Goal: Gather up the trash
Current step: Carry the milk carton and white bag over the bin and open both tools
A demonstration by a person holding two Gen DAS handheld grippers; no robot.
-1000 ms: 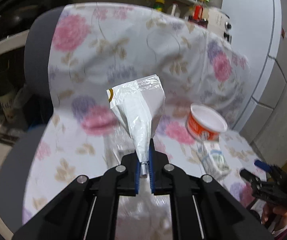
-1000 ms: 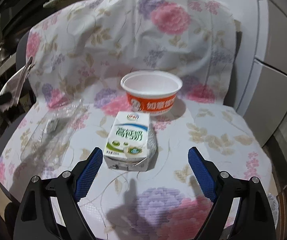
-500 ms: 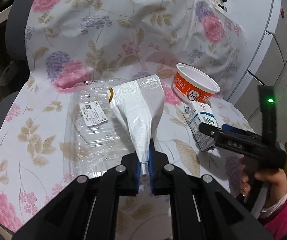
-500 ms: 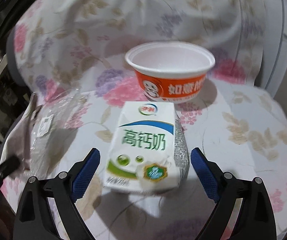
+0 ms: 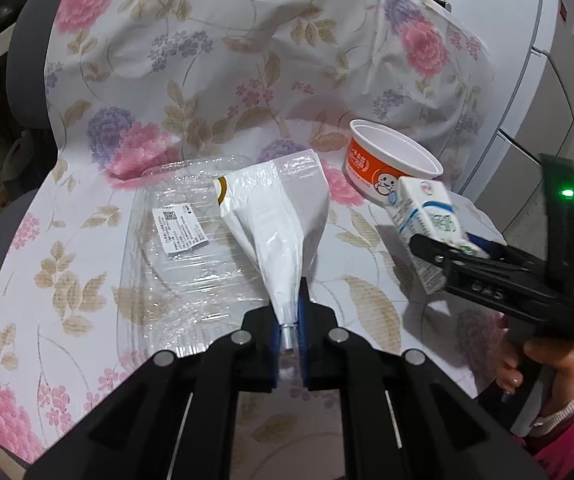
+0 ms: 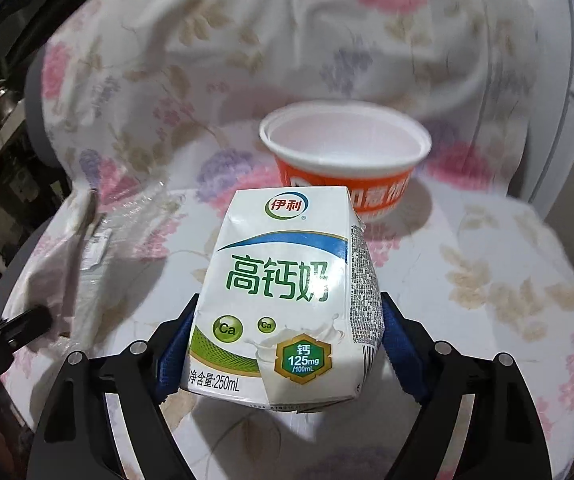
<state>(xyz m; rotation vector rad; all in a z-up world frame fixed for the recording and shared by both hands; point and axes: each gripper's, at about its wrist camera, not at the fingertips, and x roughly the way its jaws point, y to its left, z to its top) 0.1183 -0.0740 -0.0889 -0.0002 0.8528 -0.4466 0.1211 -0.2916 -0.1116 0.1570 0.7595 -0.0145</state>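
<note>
My left gripper (image 5: 289, 322) fingers pinch crumpled white plastic bag (image 5: 277, 216). My right gripper (image 6: 283, 344) fingers, just closing, clamp white milk carton (image 6: 283, 300). Orange paper bowl (image 6: 345, 160), clear plastic tray (image 5: 175, 248) still uncollected on floral-covered chair (image 5: 207, 60).

Free room and obstacles on the seat. The flowered cloth (image 6: 507, 264) lies bare to the right of the milk carton (image 6: 287, 300) and the orange cup (image 6: 347, 168), giving open passage on that side. The cup stands just behind the carton and blocks a straight path past it. On the left, a clear plastic tray (image 5: 183, 264) covers the seat, with the white bag (image 5: 283, 232) raised over its near right part. Between bag and carton runs a narrow strip of bare cloth. The draped backrest (image 5: 247, 48) closes the far side.
</note>
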